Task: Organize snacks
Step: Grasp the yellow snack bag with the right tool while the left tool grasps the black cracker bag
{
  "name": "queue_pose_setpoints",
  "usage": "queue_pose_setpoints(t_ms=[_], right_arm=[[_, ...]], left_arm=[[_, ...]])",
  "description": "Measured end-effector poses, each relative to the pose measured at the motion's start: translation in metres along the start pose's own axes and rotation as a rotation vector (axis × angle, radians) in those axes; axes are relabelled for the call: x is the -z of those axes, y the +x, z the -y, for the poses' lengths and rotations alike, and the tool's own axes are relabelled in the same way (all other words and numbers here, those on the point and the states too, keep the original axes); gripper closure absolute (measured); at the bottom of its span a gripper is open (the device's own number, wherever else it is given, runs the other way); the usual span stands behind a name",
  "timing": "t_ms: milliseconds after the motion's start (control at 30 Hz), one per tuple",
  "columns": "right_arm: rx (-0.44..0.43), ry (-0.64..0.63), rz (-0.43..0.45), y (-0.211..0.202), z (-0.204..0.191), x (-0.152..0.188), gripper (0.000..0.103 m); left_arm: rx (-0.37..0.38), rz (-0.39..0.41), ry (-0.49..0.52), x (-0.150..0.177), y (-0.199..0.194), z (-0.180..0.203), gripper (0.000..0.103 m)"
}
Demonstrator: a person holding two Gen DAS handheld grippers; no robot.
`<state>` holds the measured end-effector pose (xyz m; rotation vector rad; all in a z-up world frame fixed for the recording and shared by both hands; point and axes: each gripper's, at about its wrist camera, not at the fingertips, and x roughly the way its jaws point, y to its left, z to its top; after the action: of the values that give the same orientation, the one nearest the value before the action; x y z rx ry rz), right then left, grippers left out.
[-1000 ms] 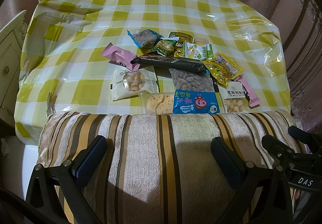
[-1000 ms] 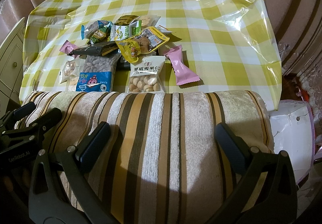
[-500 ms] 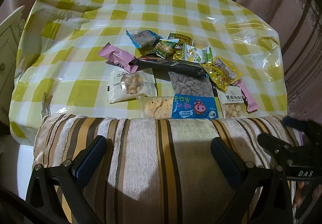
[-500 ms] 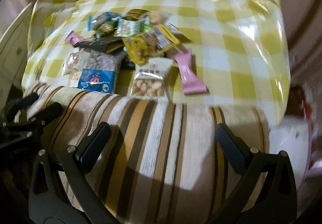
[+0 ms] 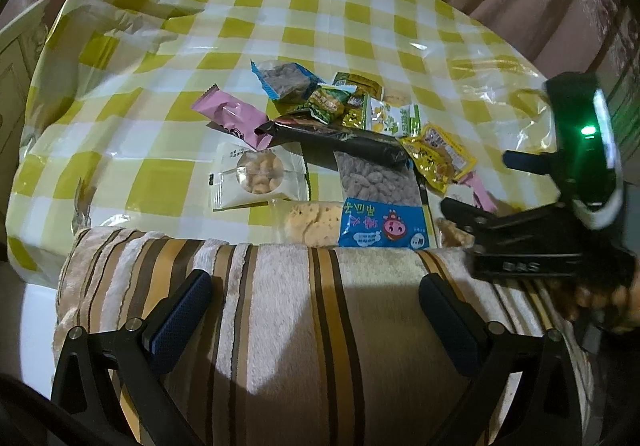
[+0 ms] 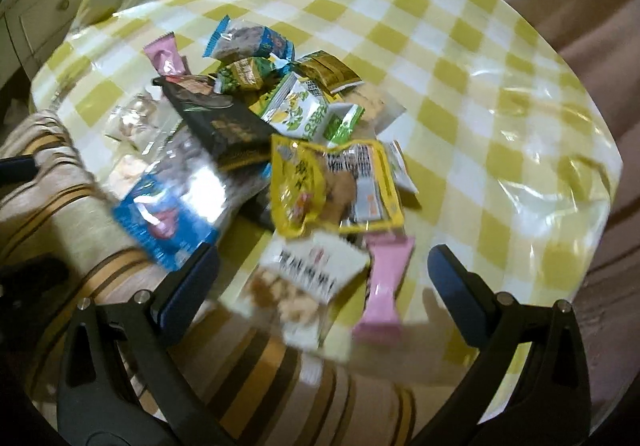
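Table: a round table under a glossy yellow-and-white checked plastic cloth point(image 5: 132, 181); most of its surface is bare, with the snacks heaped near the front edge.
Cushion: a striped beige, gold and brown plush cushion point(image 5: 304, 326) lies along the near edge, between both tools and the heap.
Snack pile: a loose, overlapping heap of small packets point(image 5: 344, 149) with no rows or groups visible; no tray or box shows in either view.
Long packets: a black foil bar wrapper point(image 5: 340, 137) lies across a clear bag of brown nuts with a blue printed band point(image 5: 380, 221).
White packets: a white sachet with a round window of pale puffs point(image 5: 256, 173) sits apart on the left; a second white sachet with dark lettering point(image 6: 308, 278) lies nearest the right tool, blurred.
Small wrappers: one pink pillow wrapper point(image 5: 232, 117) at the left, another pink pillow wrapper point(image 6: 384, 286) just beside the lettered sachet, and a yellow pouch point(image 6: 332, 181) behind them.
Left gripper point(image 5: 312, 314): jaws spread wide, holding nothing, hovering above the cushion.
Right gripper point(image 6: 324, 286): jaws spread wide, empty, over the near edge of the heap, the lettered sachet and pink wrapper between its fingers in the view.
Progress: sorting looks unstarted; every packet is left to place.
Likely next: picking up one of the nearest packets.
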<state>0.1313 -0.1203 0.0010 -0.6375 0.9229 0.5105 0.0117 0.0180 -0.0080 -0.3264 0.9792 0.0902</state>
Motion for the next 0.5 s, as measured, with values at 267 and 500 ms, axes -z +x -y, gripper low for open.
queue_pose_setpoints(t_ms=[267, 500], right_arm=[[0.009, -0.053, -0.004, 0.028, -0.004, -0.015, 0.000], [0.024, -0.068, -0.004, 0.044, -0.003, -0.024, 0.003]], left_arm=[[0.130, 0.035, -0.150, -0.015, 0.005, -0.022, 0.000], [0.218, 0.043, -0.268, -0.033, 0.021, -0.034, 0.007]])
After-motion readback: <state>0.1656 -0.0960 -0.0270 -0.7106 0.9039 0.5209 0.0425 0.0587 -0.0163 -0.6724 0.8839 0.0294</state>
